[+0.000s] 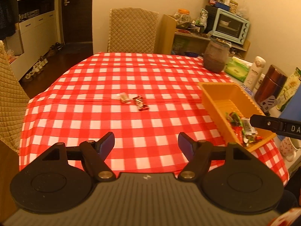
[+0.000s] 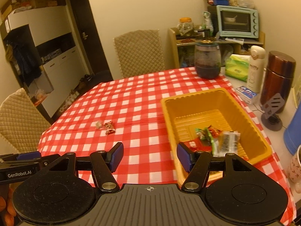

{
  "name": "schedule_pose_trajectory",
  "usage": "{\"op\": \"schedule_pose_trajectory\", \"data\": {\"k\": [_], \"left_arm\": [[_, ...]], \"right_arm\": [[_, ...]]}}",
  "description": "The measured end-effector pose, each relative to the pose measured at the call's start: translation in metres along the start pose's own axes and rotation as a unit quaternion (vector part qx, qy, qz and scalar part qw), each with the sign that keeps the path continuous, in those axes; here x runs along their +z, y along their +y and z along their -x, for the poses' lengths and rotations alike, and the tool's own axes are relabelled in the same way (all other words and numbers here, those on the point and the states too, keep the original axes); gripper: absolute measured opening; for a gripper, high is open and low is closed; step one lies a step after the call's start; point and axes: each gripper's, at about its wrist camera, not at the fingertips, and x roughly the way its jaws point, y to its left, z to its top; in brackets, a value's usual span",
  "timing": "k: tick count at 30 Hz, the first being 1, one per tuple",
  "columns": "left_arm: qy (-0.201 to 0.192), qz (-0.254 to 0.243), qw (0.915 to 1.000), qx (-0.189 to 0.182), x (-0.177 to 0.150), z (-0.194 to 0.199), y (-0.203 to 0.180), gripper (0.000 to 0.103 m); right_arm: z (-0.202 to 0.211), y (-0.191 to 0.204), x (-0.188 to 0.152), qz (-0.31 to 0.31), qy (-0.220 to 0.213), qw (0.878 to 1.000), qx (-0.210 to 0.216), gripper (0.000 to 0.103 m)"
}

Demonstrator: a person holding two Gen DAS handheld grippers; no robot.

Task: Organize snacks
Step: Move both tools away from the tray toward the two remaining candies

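Snacks: two wrappers [image 1: 140, 103] loose mid-desk [image 1: 94, 113], others gathered in orange tray [image 2: 216, 98]; both grippers' [image 1: 146, 144] [image 2: 150, 157] fingers released, empty, ready for pickup.

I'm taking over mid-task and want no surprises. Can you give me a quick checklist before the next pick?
1. Left claw open and empty: ok.
2. Right claw open and empty: ok.
3. Dark red snack and pale snack on the tablecloth, free to pick: ok.
4. Orange tray has room: ok.
5. Tray sits fully on the table: cannot tell; its near corner lies close to the edge.
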Motion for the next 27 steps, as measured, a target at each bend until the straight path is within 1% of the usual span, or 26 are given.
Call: {"op": "schedule_pose_trajectory", "data": {"k": [4, 7, 10, 18, 27], "left_arm": [[0.0, 0.002, 0.9999, 0.01, 0.006, -0.008, 0.013, 0.072], [0.001, 0.001, 0.9998, 0.018, 0.011, -0.017, 0.023, 0.072], [0.002, 0.003, 0.9996, 0.028, 0.017, -0.029, 0.034, 0.073], [0.003, 0.015, 0.999, 0.041, 0.035, -0.072, 0.062, 0.076], [0.003, 0.028, 0.9977, 0.062, 0.048, -0.129, 0.088, 0.076]], "right_arm": [[-0.016, 0.013, 0.002, 0.012, 0.004, 1.0, 0.008, 0.063], [-0.027, 0.023, 0.005, 0.024, -0.008, 1.0, 0.006, 0.063], [-0.046, 0.032, 0.009, 0.033, -0.004, 0.999, 0.018, 0.063], [-0.111, 0.057, 0.016, 0.063, 0.006, 0.997, 0.038, 0.063], [-0.191, 0.072, 0.02, 0.092, 0.016, 0.994, 0.056, 0.062]]}}
